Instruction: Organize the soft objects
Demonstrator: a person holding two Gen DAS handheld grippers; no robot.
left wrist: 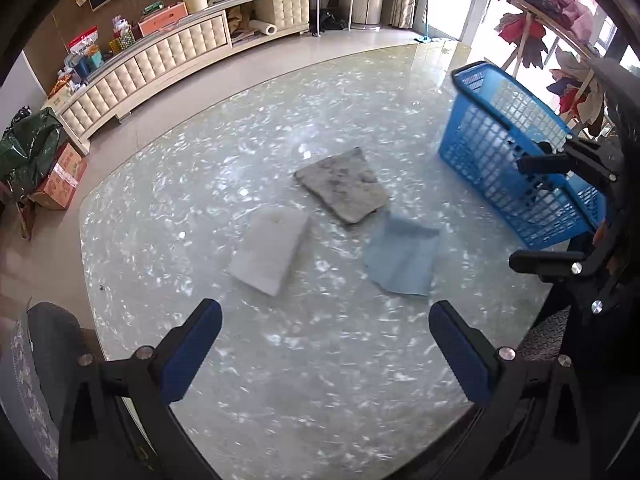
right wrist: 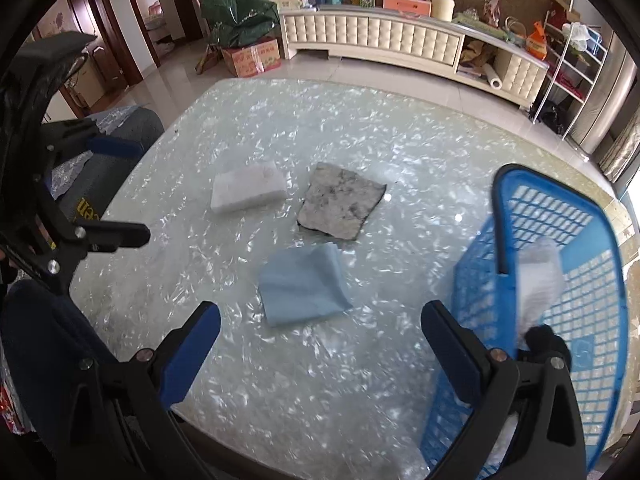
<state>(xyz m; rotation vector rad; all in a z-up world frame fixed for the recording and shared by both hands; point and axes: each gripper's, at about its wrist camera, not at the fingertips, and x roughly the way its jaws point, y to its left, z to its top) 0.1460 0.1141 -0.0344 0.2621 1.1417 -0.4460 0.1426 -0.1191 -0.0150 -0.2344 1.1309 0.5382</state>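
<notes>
Mid-table, from left: a white folded cloth (right wrist: 249, 187), a grey mottled cloth (right wrist: 340, 201) and, nearer the front edge, a pale blue cloth (right wrist: 302, 289). All look light and limp, best pinched at a free corner. The blue basket (right wrist: 560, 240) stands at the right edge. The left gripper (left wrist: 325, 344) and right gripper (right wrist: 320, 346) hover above the table, fingers spread, empty.

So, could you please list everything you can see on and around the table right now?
white cloth: one, white, folded, table centre-left
grey cloth: one, mottled grey, table centre
blue cloth: one, light blue, nearest the tools
basket: one, blue plastic, table's right side, something white inside
table: one, pearly white glossy top
cabinet: one, cream, against the far wall
left tool: open, empty
right tool: open, empty
</notes>
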